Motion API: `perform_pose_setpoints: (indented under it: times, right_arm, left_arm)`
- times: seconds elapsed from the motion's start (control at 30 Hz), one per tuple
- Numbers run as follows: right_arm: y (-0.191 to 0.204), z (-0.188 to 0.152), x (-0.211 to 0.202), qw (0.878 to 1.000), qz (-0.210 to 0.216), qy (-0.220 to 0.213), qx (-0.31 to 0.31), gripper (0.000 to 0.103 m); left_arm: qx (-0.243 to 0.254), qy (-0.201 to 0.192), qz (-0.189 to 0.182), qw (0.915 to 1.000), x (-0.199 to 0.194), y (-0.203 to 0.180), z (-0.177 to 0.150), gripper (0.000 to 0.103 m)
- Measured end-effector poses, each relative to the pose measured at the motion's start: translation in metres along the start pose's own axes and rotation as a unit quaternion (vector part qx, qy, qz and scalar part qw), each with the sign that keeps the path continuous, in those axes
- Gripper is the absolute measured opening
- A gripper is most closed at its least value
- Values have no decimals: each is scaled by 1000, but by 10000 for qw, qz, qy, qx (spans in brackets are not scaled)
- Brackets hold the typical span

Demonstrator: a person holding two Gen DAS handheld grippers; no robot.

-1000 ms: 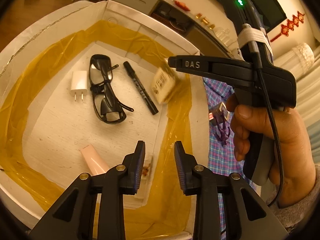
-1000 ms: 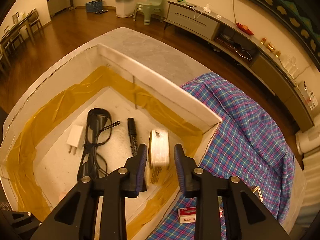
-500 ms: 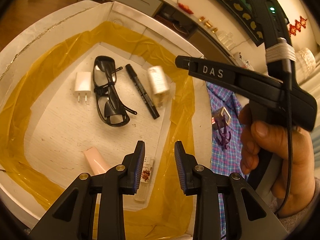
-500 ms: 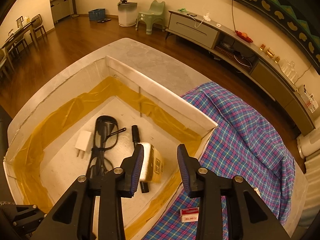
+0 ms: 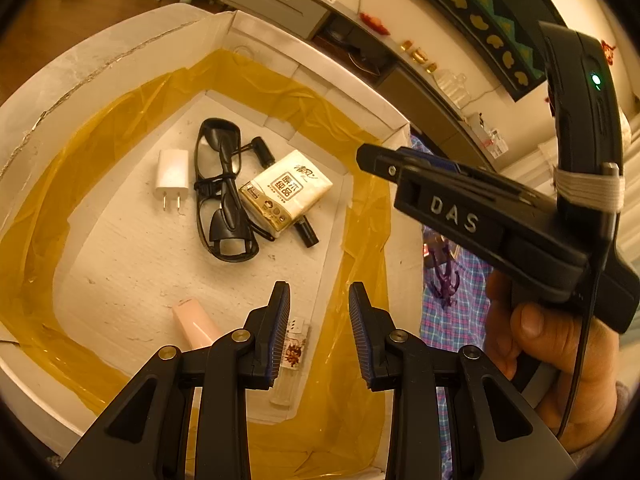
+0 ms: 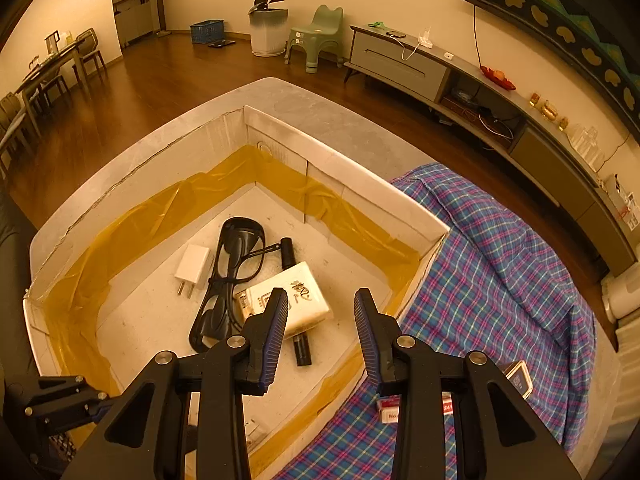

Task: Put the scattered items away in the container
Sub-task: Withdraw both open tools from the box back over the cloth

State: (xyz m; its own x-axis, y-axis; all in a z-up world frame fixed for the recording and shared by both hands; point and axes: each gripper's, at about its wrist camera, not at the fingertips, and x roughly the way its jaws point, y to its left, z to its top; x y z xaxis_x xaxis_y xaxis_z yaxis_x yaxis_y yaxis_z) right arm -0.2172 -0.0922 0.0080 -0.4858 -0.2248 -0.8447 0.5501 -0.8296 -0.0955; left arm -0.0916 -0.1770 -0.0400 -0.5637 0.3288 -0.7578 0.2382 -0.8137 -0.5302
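Tissue pack lands in the taped white box, both tools empty above it.

The tissue pack (image 5: 287, 192) lies flat on the box (image 5: 320, 80) floor, resting across a black marker (image 5: 306, 234) and touching the black glasses (image 5: 224, 188), with a white charger (image 5: 173, 176) just beside them. The right tool (image 6: 320, 334), its jaws having just been opening, hangs apart with nothing between them. The left tool (image 5: 318, 330) also stands apart and empty, over a pink tube (image 5: 194, 322). More small items sit on the plaid cloth (image 6: 500, 280) beside the box.
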Motion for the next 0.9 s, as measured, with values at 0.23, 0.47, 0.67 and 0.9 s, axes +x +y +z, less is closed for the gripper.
perform_pose_setpoints:
  times: [0.23,0.47,0.67,0.9]
  right_arm:
    - [-6,-9,-24,9982,402,-373,236,37]
    - [-12,-19,-57,9909,877,-922,444,37]
    - [-23,-39,-73,9837,1202,-1139,704,37]
    - [-45,-59,-85,9751,1438,-1311,1064,37]
  left_arm:
    - [281,-236,167,9992,-6,-13,-1,32]
    - [822,-778,554,9920,-19,-35,-3,32]
    - [1360,-1240,848,9793,-29,-59,-9,32]
    - [1788,-1473,891,9687,-29,-82,-15,33]
